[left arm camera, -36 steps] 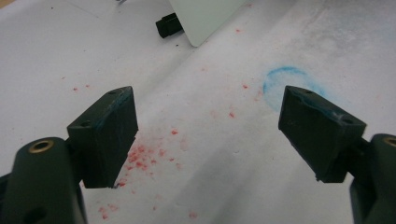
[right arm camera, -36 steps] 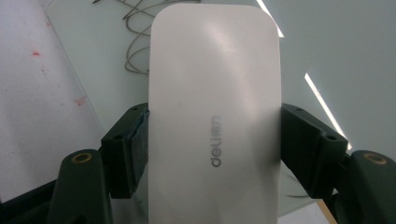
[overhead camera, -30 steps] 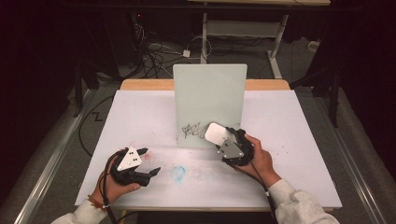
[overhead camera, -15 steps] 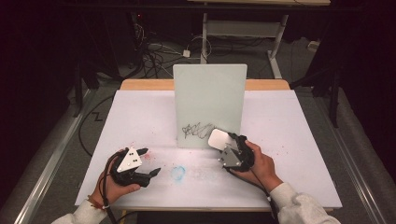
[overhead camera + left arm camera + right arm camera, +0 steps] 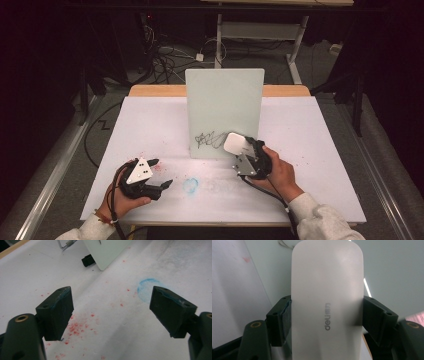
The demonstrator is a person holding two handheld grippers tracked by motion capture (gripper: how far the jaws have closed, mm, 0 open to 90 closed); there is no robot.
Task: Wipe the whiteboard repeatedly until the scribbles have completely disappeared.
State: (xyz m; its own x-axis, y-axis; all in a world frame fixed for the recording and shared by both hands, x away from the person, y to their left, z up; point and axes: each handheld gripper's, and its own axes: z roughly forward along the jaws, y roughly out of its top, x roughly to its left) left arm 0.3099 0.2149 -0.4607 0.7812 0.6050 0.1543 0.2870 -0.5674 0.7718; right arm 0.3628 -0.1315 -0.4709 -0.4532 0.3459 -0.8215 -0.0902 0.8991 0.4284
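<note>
- We see the upright pale green rectangular whiteboard [image 5: 224, 112] standing mid-table on the white paper-covered table [image 5: 320, 135], with a black scribble [image 5: 212, 140] low on its face.
- Our right gripper [image 5: 241, 154] clamps a white rounded plastic eraser [image 5: 234, 143]; the scribble lies just to its left, so the wipe should run leftward along the board.
- The right hand is the nearer one. Our left gripper [image 5: 161, 173] rests on the table, jaws wide, holding nothing.
- The right gripper view shows the eraser's [image 5: 327, 297] long axis running along the jaws; the left gripper view shows a blue ring stain [image 5: 146, 287].
</note>
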